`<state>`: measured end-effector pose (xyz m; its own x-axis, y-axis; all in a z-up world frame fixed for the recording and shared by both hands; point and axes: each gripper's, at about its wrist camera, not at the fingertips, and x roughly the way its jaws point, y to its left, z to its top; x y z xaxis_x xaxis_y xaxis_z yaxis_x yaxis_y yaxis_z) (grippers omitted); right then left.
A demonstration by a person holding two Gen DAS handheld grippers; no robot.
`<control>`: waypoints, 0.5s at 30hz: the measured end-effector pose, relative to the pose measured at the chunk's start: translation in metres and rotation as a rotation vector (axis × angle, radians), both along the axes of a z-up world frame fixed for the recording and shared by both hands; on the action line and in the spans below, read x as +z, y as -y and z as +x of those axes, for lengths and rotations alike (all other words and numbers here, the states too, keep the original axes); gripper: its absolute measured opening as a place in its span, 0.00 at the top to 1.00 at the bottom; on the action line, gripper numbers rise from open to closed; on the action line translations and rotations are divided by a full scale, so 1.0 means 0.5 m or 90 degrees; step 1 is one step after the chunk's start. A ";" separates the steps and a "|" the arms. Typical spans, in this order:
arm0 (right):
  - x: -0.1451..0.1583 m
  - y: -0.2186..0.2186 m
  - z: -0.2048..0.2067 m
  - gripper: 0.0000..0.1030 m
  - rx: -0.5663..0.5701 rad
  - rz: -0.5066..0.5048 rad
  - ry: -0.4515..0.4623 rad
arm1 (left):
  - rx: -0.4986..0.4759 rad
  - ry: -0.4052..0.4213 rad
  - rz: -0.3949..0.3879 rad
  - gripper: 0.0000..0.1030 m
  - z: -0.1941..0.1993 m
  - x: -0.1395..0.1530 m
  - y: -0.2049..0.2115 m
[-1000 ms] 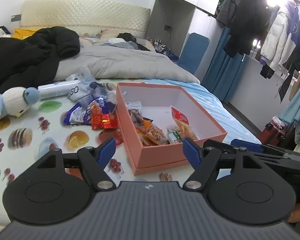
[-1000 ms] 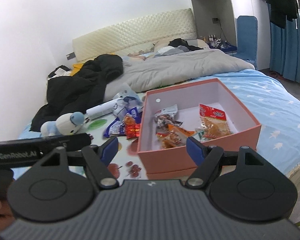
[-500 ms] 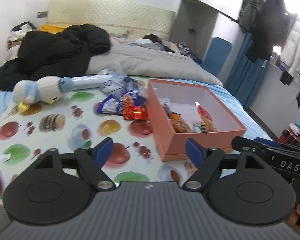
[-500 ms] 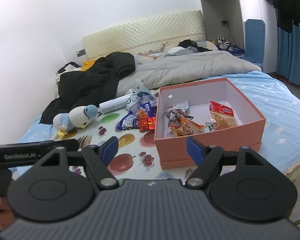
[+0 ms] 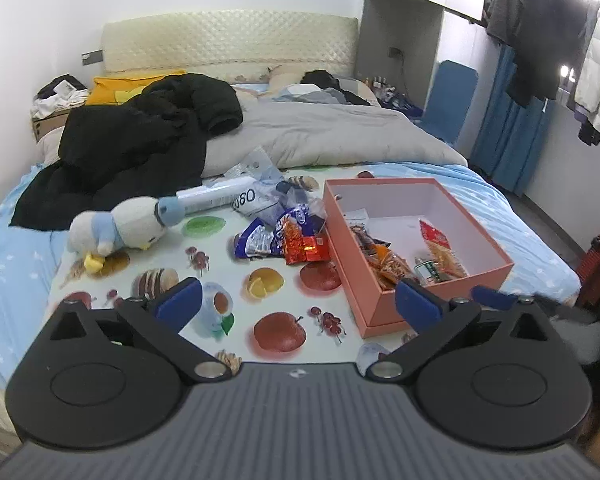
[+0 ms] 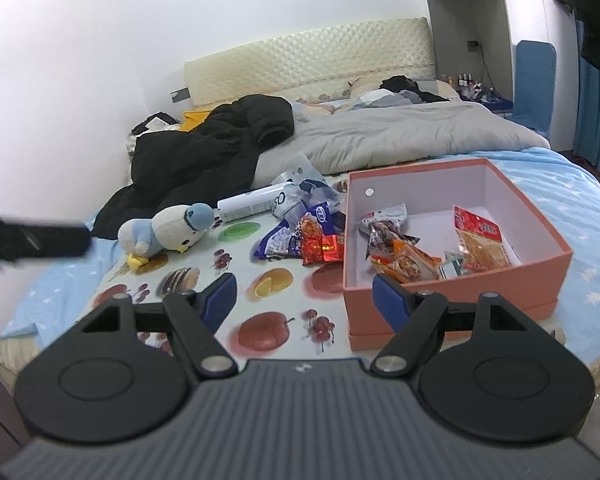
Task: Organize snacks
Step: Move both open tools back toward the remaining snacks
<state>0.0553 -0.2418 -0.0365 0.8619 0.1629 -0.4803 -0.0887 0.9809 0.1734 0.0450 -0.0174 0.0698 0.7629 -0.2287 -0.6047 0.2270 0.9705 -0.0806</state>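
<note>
Both our grippers, left gripper (image 5: 296, 300) just opened wide and right gripper (image 6: 304, 294), hang empty-jawed above the fruit-print cloth (image 5: 220, 276), so we judge ourselves between transfers, next reaching for the loose snack packets (image 5: 284, 236) beside the pink box (image 5: 440, 296).

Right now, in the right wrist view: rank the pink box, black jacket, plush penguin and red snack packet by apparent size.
1. Black jacket and pink box: too close to call; the box sits nearer the camera, so unsure.
2. Plush penguin.
3. Red snack packet, smallest, though partly overlapped by other wrappers.
</note>
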 end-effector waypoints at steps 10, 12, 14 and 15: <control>-0.032 -0.045 0.081 0.26 0.027 -0.014 -0.044 | -0.013 -0.117 -0.004 0.00 0.082 0.136 -0.001; -0.035 -0.052 0.095 0.26 0.028 -0.011 -0.047 | -0.019 -0.150 -0.028 0.00 0.096 0.138 -0.006; -0.037 -0.061 0.106 0.26 0.026 -0.011 -0.044 | -0.018 -0.144 -0.018 0.00 0.098 0.136 -0.004; -0.037 -0.065 0.110 0.26 0.026 -0.012 -0.041 | -0.018 -0.134 -0.006 0.00 0.098 0.136 0.000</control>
<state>0.1101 -0.2093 -0.0552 0.8216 0.1871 -0.5384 -0.1176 0.9799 0.1611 0.0941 -0.0174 0.1376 0.6134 -0.2550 -0.7475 0.2313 0.9630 -0.1387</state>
